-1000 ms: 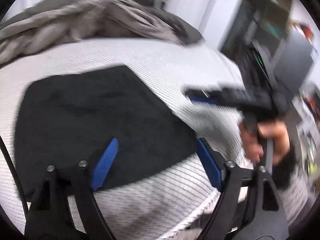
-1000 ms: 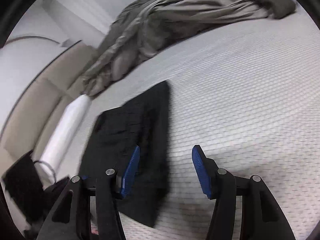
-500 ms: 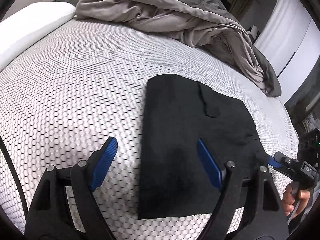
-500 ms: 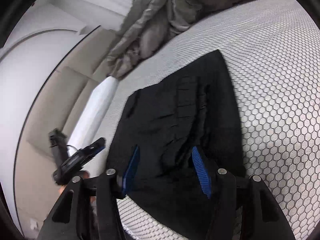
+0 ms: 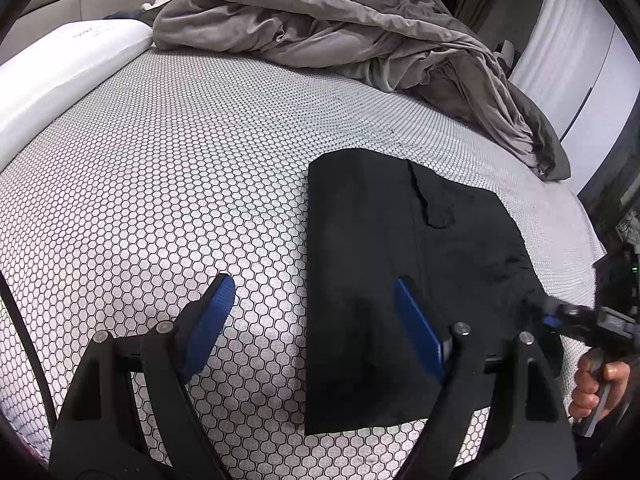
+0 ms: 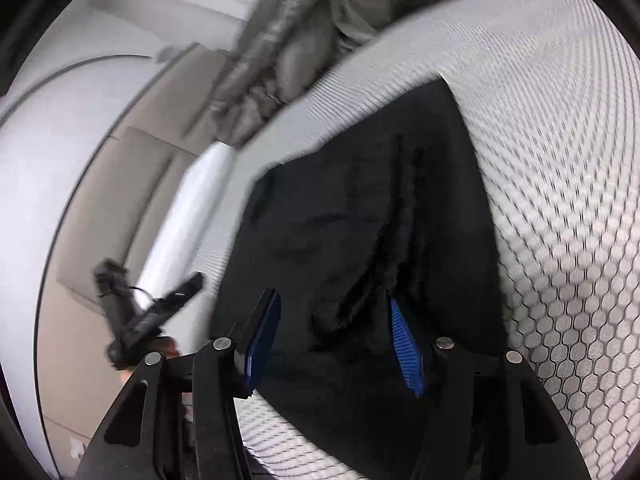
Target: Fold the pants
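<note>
While the black pants (image 5: 400,280) are spread flat on the honeycomb-patterned mattress (image 5: 160,200), the left gripper (image 5: 312,320) is held wide open above their left edge, gripping nothing. The right gripper (image 6: 332,340) is kept half open over the cloth; no grip is seen.

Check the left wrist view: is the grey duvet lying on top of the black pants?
No, the duvet is bunched at the far side of the bed, with bare mattress between it and the pants.
</note>
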